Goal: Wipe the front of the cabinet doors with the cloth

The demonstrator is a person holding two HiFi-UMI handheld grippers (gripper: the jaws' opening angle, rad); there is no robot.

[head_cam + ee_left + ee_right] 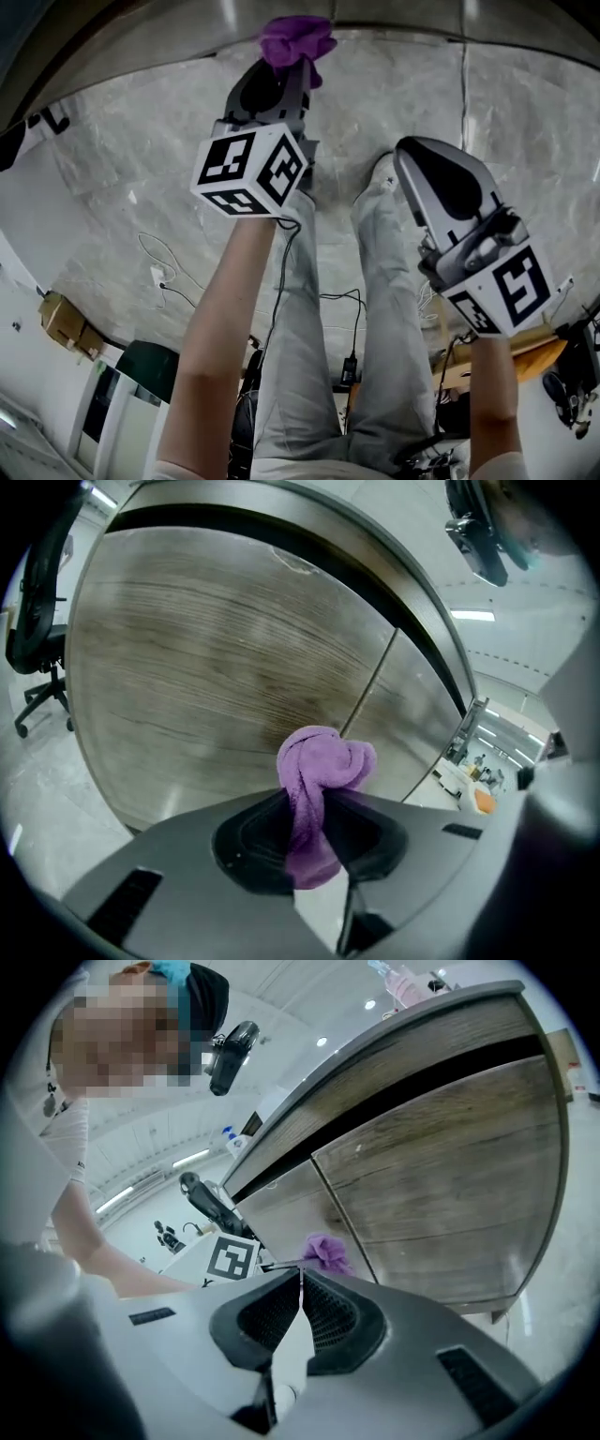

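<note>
While the left gripper squeezes the purple cloth tight, the cloth sits up close to the wooden cabinet doors. The right gripper is closed up and holds nothing.

Cloth, wood, stone, plastic
The purple cloth looks fluffy; cabinet doors show matt brown wood grain; floor is pale, veined, glossy stone; right claw is smooth grey plastic with black ribbed pads.
</note>
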